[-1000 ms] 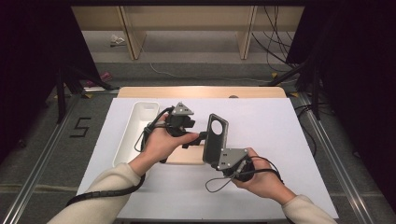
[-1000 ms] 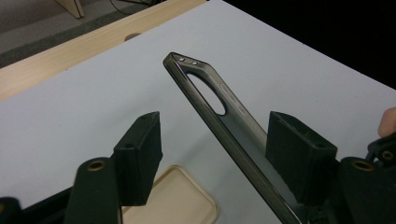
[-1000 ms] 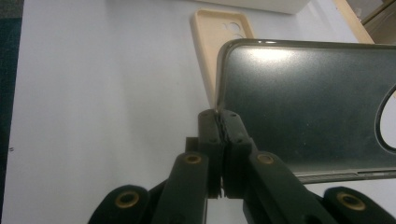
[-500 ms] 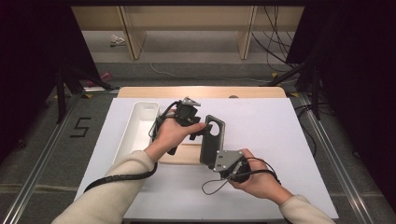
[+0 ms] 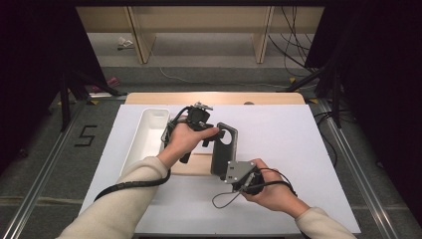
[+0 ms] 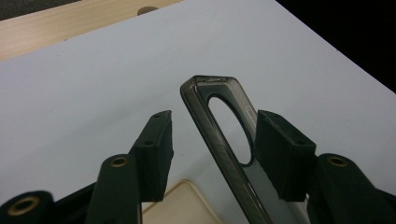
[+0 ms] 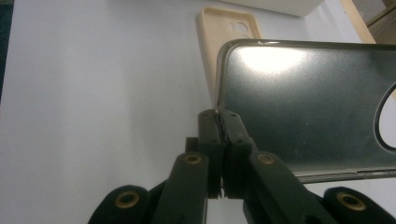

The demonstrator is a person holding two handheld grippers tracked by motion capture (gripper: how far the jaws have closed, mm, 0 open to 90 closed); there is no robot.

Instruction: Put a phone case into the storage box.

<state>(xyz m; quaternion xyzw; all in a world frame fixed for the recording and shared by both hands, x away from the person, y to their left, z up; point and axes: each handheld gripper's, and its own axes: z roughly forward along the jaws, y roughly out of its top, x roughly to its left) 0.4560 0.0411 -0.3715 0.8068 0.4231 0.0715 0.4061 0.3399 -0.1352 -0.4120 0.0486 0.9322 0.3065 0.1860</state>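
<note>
A dark translucent phone case (image 5: 221,160) with a round camera hole stands upright above the white mat. My right gripper (image 5: 222,174) is shut on its lower edge; in the right gripper view the pads (image 7: 219,121) pinch the rim of the case (image 7: 303,102). My left gripper (image 5: 212,133) reaches over the case's top end. Its jaws have just been closing with the case (image 6: 217,85) between them. The right pad sits against the case's inner face, while the left pad (image 6: 156,149) stands clear of it. A beige phone case (image 5: 191,165) lies flat on the mat below.
A long white tray (image 5: 130,154) lies along the mat's left side, close to my left forearm. The white mat (image 5: 298,149) covers a wooden tabletop whose far strip (image 5: 214,98) is bare. Cables trail from both grippers.
My left hand has moved right and slightly down, bringing its jaws over the top of the dark case. The right hand has kept holding the case upright in about the same place.
</note>
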